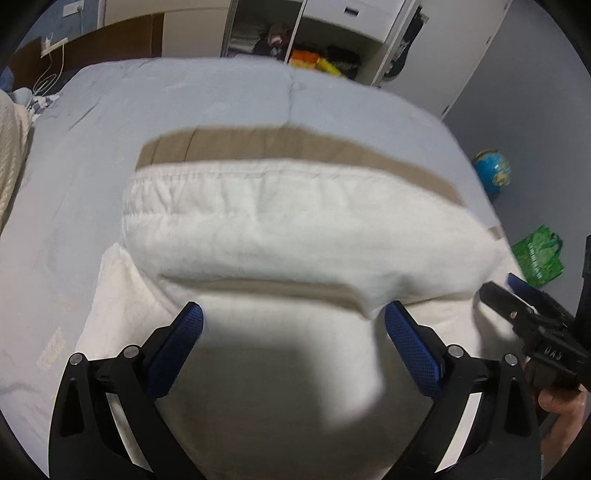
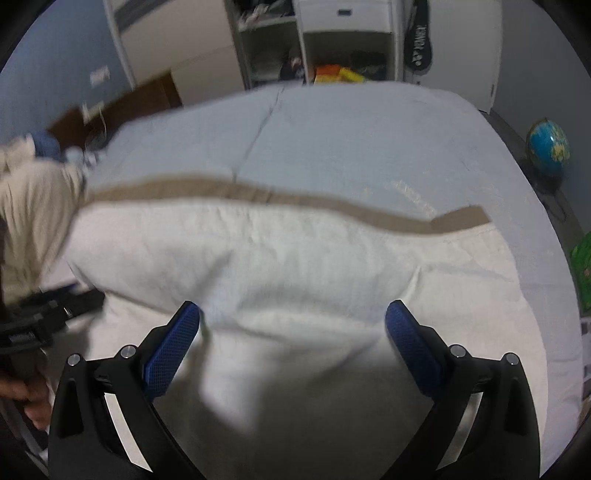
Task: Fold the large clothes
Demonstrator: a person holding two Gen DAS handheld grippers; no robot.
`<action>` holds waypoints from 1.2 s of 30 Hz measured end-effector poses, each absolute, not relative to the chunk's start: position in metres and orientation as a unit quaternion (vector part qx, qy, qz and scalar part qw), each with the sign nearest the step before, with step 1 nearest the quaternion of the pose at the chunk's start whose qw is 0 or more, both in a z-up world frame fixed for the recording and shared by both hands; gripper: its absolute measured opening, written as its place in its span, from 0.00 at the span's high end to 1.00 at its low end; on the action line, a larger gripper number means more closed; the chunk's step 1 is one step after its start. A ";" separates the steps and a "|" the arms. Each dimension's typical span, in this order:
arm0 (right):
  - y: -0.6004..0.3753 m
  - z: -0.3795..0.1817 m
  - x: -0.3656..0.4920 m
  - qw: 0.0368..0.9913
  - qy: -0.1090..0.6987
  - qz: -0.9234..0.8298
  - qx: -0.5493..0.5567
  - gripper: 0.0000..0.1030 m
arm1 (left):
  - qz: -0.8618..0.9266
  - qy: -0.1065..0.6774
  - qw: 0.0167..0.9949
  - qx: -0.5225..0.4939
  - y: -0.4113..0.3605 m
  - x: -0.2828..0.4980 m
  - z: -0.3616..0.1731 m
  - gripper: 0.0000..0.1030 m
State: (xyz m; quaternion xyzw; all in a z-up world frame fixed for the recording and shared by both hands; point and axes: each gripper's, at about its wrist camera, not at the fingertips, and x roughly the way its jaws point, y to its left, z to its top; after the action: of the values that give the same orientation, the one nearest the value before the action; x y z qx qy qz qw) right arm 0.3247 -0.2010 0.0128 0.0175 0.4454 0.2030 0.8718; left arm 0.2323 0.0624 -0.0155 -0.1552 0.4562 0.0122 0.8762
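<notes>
I see a big bed (image 1: 92, 155) with a pale blue sheet filling most of both views. Behind it, at the top of the frame, stands a white cupboard (image 1: 332, 33) with open shelves. Inside the shelves sit dark clothes and something orange and yellow (image 1: 314, 61). A dark wooden board (image 1: 110, 40) runs along the wall at the upper left, with a white cable (image 1: 48, 77) hanging by it. On the grey floor at the right I see a blue globe (image 1: 493, 170) and a green bag (image 1: 539, 256).

The big white cloth (image 1: 295, 229) lies on the bed in the middle of the frame, folded over itself, with a tan strip (image 1: 295, 142) along its far edge. A cream knit blanket (image 1: 13, 147) lies at the left edge.

My left gripper (image 1: 293, 319) has its blue fingers spread wide apart over the cloth, gripping nothing. My right gripper (image 2: 293, 319) is spread wide too, with the cloth just below it and nothing pinched. Both views are blurry.
</notes>
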 end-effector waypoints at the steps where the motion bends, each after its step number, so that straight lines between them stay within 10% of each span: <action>1: -0.205 0.017 0.325 0.876 0.438 0.199 0.031 0.06 | 0.007 0.446 0.882 -0.155 0.061 0.231 -0.011 0.08; 36: -0.274 0.062 0.219 0.903 0.408 0.121 0.063 0.06 | 0.031 0.423 0.873 -0.241 0.119 0.126 0.029 0.08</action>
State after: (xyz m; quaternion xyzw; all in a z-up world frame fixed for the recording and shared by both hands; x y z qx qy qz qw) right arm 0.2187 -0.2744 0.0624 0.0625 0.4081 0.1212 0.9027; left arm 0.1259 0.1188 0.0294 -0.2409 0.4232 0.0314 0.8729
